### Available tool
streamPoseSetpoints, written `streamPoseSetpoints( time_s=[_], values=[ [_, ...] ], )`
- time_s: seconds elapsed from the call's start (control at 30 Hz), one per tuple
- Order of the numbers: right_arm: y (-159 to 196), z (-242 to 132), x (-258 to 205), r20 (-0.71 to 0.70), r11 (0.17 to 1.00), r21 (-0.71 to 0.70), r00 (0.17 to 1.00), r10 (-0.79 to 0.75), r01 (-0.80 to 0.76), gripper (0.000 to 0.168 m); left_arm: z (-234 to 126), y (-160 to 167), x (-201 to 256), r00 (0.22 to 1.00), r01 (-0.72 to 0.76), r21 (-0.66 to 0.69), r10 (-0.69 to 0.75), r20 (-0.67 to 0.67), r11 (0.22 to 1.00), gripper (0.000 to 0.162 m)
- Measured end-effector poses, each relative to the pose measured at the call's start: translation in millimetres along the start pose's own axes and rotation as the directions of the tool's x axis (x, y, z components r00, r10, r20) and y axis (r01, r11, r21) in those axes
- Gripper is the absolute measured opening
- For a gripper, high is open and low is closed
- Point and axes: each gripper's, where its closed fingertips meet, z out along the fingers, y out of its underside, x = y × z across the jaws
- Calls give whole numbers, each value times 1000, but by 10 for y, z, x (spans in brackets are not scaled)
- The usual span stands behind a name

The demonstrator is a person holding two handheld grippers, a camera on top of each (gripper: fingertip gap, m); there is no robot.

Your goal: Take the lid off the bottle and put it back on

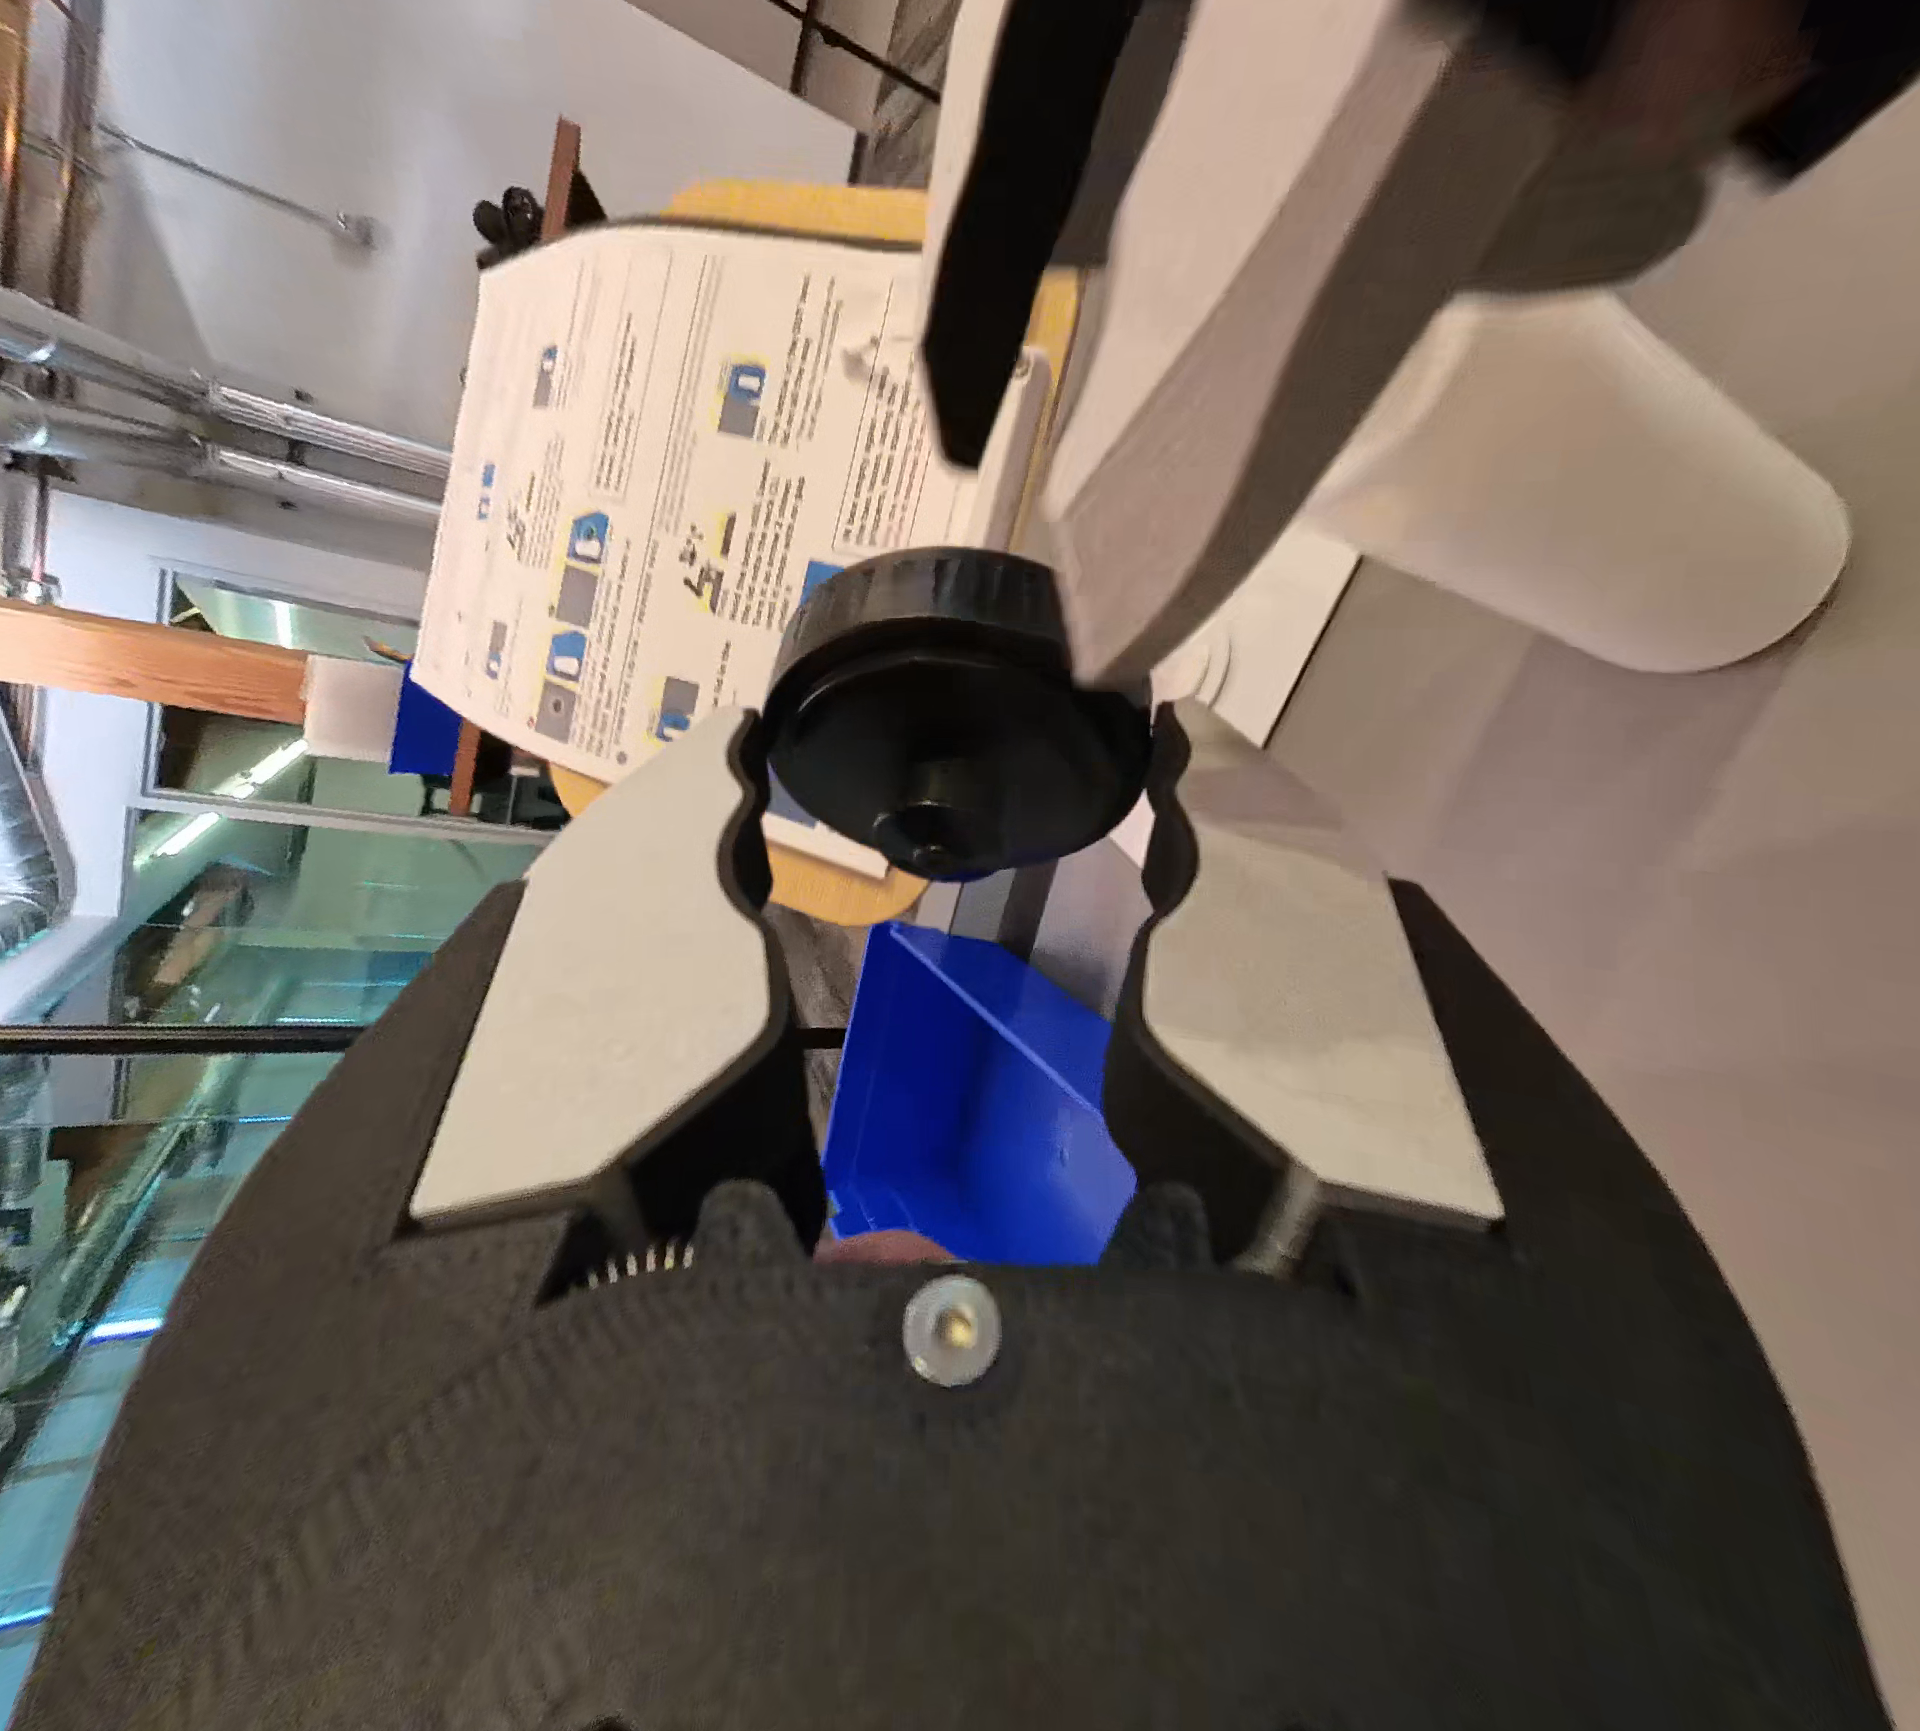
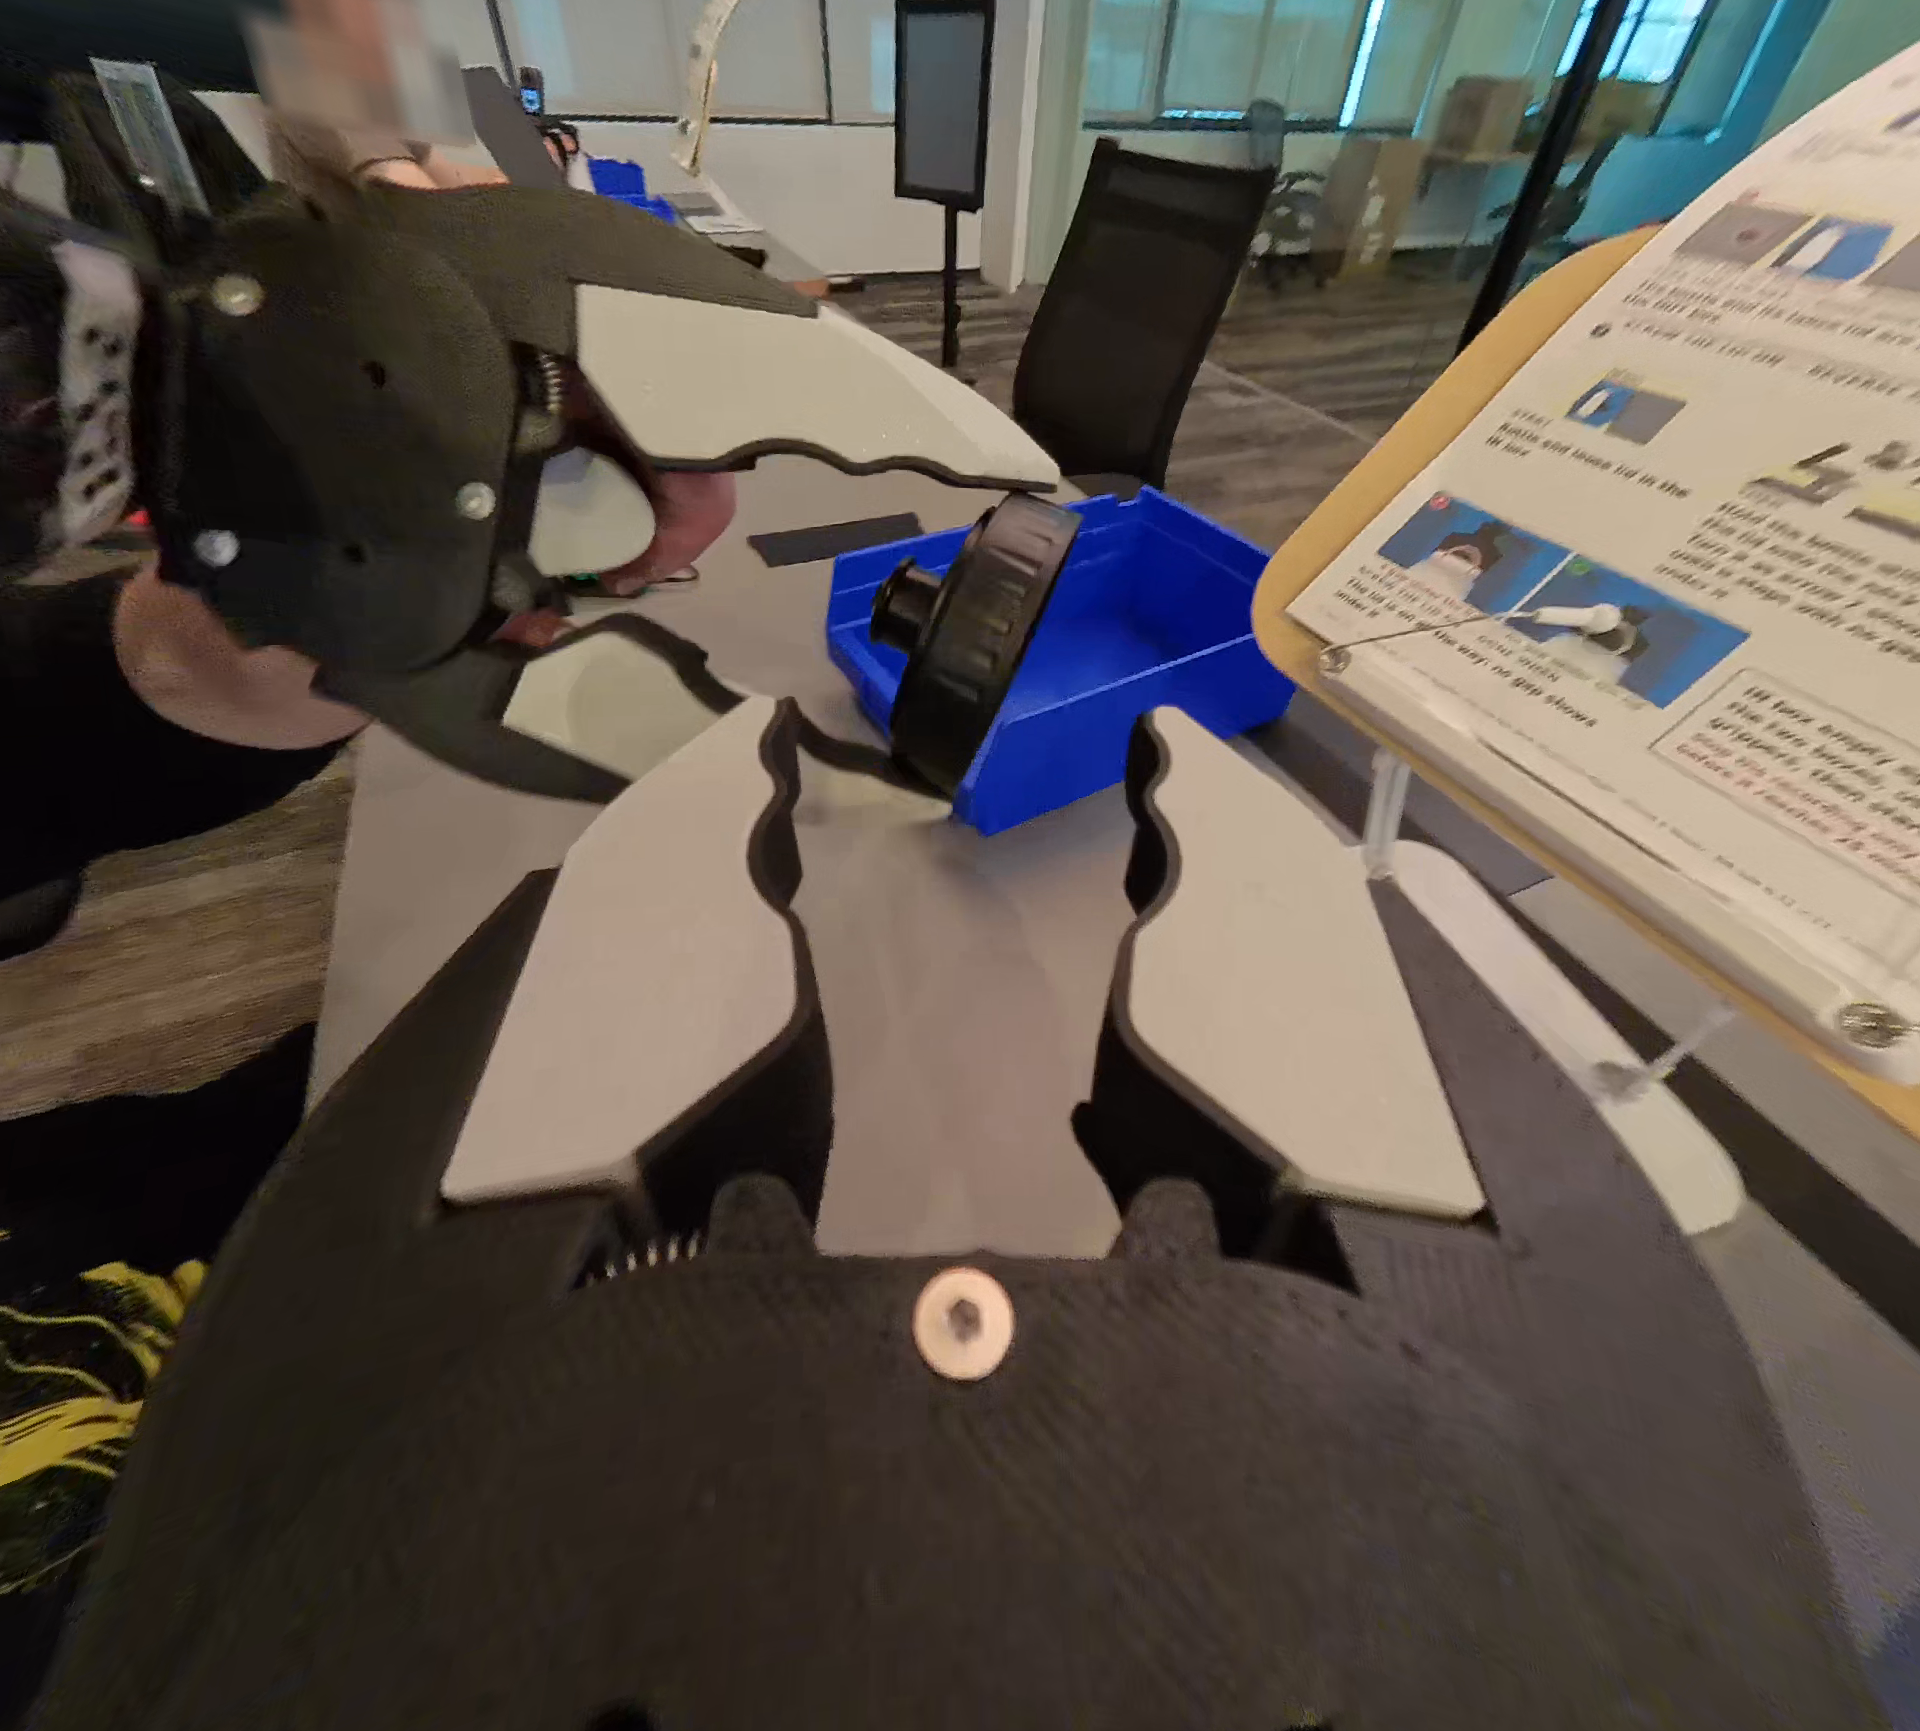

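While left gripper (image 1: 951, 746) pinched the lid (image 1: 951, 715) on edge, spout toward its palm, right gripper (image 2: 961, 782) stood spread, empty, the bottle (image 1: 1558, 486) lying beyond the lid.

Lid (image 1: 914, 632) between the jaws of the left gripper (image 1: 951, 725), over the surface (image 2: 935, 1006) and before the bin (image 2: 1143, 642). Bin on the surface; to its right, in the right wrist view, a stand (image 2: 1288, 559) carrying a sheet (image 2: 1662, 538). Right gripper (image 2: 961, 720), jaws apart, faces lid and bin, with the left gripper entering from its left. Bottle (image 1: 1558, 486) partly behind a right-gripper finger in the left wrist view. Chair (image 2: 1132, 310) behind the surface; screen (image 2: 940, 102) farther back, left of the chair.
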Motion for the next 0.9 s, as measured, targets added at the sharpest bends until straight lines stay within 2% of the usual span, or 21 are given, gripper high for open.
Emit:
streamPoseSetpoints(
  time_s=[0.23, 0.37, 0.47, 0.6, 0.7, 0.9],
  values=[
    [41, 9, -51, 57, 999, -13, 997, 44, -44, 22, 6, -290, 136, 997, -77, 27, 76, 34, 997, 70],
    [-30, -98, -74, 144, 992, 25, 983, 118, -123, 20, -56, -416, 90, 997, -63, 108, 58, 49, 992, 70],
    [-145, -241, -110, 270, 972, 80, 944, 191, -220, 19, -181, -528, -10, 999, 15, 211, -23, 35, 977, 74],
    [-280, -474, -138, 494, 907, 116, 816, 301, -404, 19, -283, -653, -89, 992, 128, 368, -119, -49, 921, 83],
    [-340, -633, -180, 639, 858, 113, 698, 323, -500, 19, -354, -798, -42, 976, 208, 474, -151, -156, 855, 90],
    [-317, -737, -359, 787, 818, 22, 514, 341, -575, 19, -473, -1077, 114, 955, 259, 601, -109, -274, 756, 81]
  ],
)
